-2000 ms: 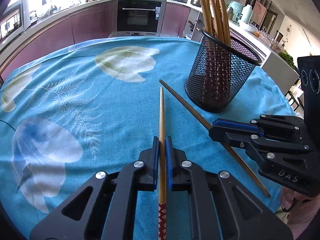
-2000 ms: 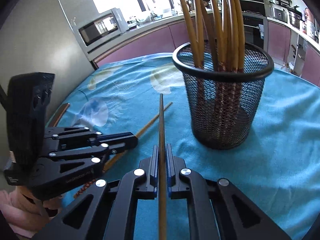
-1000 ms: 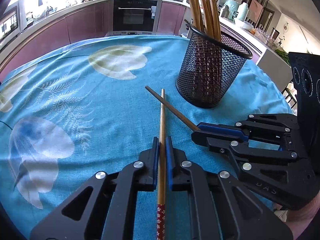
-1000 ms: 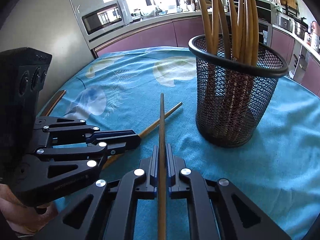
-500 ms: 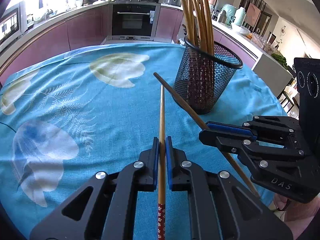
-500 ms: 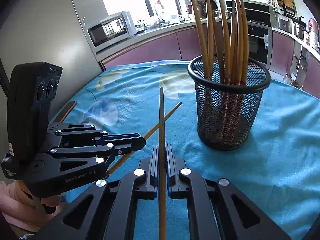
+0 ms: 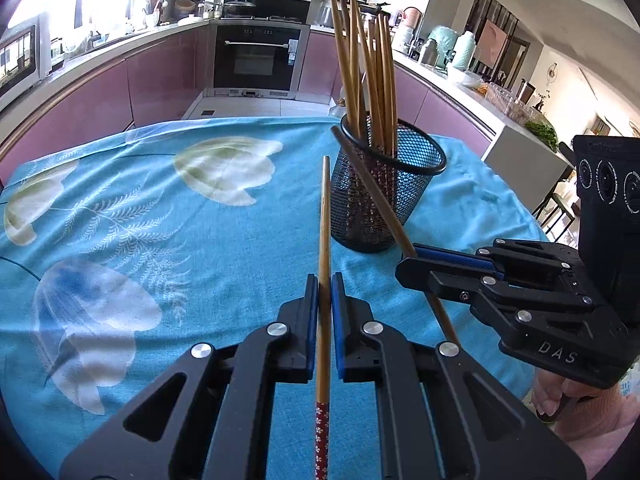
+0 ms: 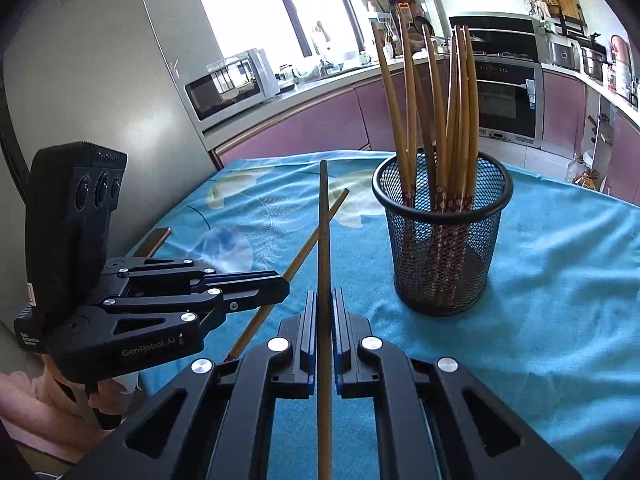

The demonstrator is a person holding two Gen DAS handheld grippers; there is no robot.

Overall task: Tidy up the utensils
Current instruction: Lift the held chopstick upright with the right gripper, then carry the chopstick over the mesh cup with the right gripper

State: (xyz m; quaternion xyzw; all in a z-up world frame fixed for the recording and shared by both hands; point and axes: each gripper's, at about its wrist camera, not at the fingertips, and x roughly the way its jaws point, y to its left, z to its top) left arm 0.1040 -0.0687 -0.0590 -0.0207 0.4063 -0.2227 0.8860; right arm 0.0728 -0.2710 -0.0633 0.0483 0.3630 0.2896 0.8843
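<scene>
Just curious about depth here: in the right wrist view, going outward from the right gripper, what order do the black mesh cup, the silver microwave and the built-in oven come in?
1. Black mesh cup, on the blue tablecloth, ahead and right of the right gripper.
2 and 3. Silver microwave, far left counter, and built-in oven, far right: both beyond the table, too close to call.

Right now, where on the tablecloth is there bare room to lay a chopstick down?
The blue tablecloth is bare on the wide stretch left of the mesh chopstick holder, and also right of it in the right wrist view. It is crowded just before the holder, where the left gripper and right gripper each clamp a chopstick.
</scene>
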